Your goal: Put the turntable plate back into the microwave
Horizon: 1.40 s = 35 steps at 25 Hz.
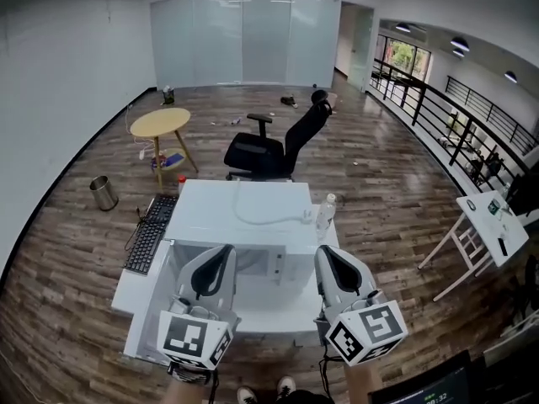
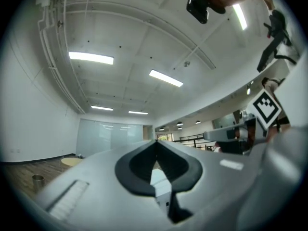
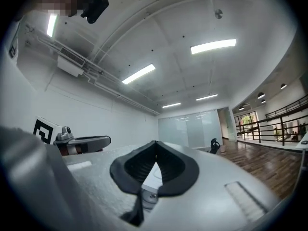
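Head view: left gripper (image 1: 222, 254) at seven o'clock and right gripper (image 1: 327, 256) at five hover closed, empty, near the white microwave (image 1: 240, 225); plate unseen, so find it and open jaws before reaching.

Bright, even light falls from ceiling strip lamps (image 2: 91, 57), with daylight from windows (image 1: 404, 57) beyond and right of the office chair (image 1: 269, 146), whose shadow is soft. Fisheye distortion bends walls at every edge. Both gripper views darken at the corners, their close foreground blurred.
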### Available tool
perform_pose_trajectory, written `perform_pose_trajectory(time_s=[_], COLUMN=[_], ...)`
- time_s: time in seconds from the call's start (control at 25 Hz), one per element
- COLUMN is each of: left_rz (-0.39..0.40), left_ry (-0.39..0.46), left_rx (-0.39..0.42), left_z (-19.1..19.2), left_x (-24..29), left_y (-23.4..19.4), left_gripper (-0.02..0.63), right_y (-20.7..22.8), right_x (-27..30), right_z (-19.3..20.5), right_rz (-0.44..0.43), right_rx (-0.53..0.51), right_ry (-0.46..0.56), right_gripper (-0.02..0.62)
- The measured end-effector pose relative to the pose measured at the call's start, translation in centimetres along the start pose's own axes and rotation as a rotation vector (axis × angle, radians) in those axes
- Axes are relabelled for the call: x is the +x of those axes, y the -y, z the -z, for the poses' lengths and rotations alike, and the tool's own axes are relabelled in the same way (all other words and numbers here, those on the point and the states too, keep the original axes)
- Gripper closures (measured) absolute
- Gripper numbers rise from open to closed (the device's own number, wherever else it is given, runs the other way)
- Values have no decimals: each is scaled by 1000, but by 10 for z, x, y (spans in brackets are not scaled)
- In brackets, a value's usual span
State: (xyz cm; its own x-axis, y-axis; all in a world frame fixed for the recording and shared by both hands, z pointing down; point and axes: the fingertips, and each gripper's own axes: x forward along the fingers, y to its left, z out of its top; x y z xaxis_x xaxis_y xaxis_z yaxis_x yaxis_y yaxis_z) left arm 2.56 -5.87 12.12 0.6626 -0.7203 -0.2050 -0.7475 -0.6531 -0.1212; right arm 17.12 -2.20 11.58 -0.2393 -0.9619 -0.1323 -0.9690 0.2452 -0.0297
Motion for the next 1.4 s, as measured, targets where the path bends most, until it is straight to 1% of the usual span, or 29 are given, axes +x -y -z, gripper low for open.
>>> perform_pose_trajectory(time_s=[0.12,0.2,0.32,0.44,0.56,0.76,0.92,1.04,1.28,1.4], left_rz=[59,82,87,89,82,54,22,11,-2,-9], left_ry=[-30,-57,-91,-117,-141,-138,-116,-98,-107,-119], left_rx=[-23,-38,-61,-73,-64,-45,-26,-15,6,12], left_z=[15,31,46,49,51,38,25,13,-4,-11], left_x=[-7,-15,-25,-41,-53,-70,-84,-95,-132,-153], left_y=[11,17,16,24,36,53,67,82,130,155], left_gripper=[601,601,601,601,601,601,601,601,601,601], right_y=[4,8,6,-4,-9,-8,-13,-16,-21,-28], right_x=[-14,-24,-31,-39,-50,-76,-105,-131,-193,-223], right_z=[7,12,20,26,27,16,-1,-15,-22,-28], right_rz=[22,36,54,41,27,27,23,10,-9,-24], right_rx=[38,71,63,51,79,92,17,-7,33,32], right_ry=[-17,-17,-25,-48,-50,-26,0,27,32,29], right_gripper=[592,592,592,592,592,594,593,592,592,592])
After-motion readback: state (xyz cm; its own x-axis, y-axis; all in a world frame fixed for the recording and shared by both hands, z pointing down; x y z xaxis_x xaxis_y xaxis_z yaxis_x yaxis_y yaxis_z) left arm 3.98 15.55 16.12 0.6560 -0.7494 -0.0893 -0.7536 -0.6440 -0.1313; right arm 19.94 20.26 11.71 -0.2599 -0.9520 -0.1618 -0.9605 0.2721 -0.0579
